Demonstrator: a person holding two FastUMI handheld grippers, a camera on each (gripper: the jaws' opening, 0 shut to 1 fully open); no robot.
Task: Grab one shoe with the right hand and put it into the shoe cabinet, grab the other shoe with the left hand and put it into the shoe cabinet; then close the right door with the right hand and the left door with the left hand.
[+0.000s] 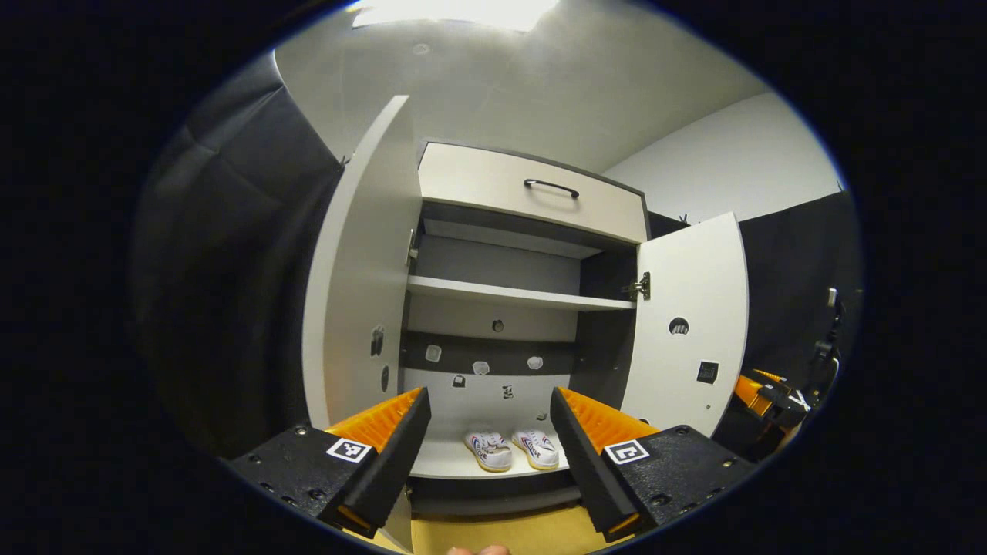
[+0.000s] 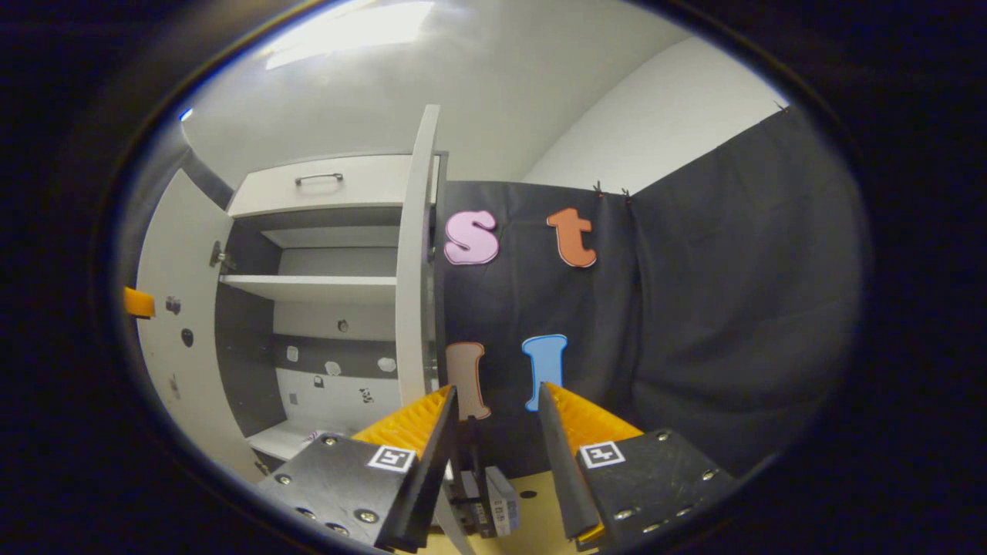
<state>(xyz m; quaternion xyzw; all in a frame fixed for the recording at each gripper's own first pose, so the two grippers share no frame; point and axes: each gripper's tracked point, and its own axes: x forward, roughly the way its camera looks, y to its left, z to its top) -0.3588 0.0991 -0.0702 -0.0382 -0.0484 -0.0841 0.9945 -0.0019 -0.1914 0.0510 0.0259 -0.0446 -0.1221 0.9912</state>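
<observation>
Both fingers of my left gripper (image 1: 490,432) stand wide apart, and nothing is between them or touching them. Through the gap I see the two shoes (image 1: 511,449) side by side on the bottom shelf (image 1: 439,462) of the cabinet (image 1: 532,200), toes toward me. They are well beyond my fingertips.

The left door (image 1: 358,285) and the right door (image 1: 694,324) are both swung open. The middle shelf (image 1: 517,294) carries nothing that I can see. Above it is a drawer with a dark handle (image 1: 551,187).

Past the right door, low at the edge of the left gripper view, I see my right gripper (image 1: 763,393), orange and black.

In the right gripper view, the fingers of my right gripper (image 2: 493,432) are also open, a little less wide, and they hold nothing. The edge of the right door (image 2: 416,262) stands just above my left fingertip, near it, but I cannot tell if it touches. To the left of this door the cabinet inside (image 2: 308,308) is visible. A piece of orange (image 2: 139,302) from my left gripper shows at the far left, before the left door (image 2: 177,324). Between my fingers, lower down, a small dark part (image 2: 482,493) stands on the yellow floor (image 2: 532,509); what it is I cannot tell.
</observation>
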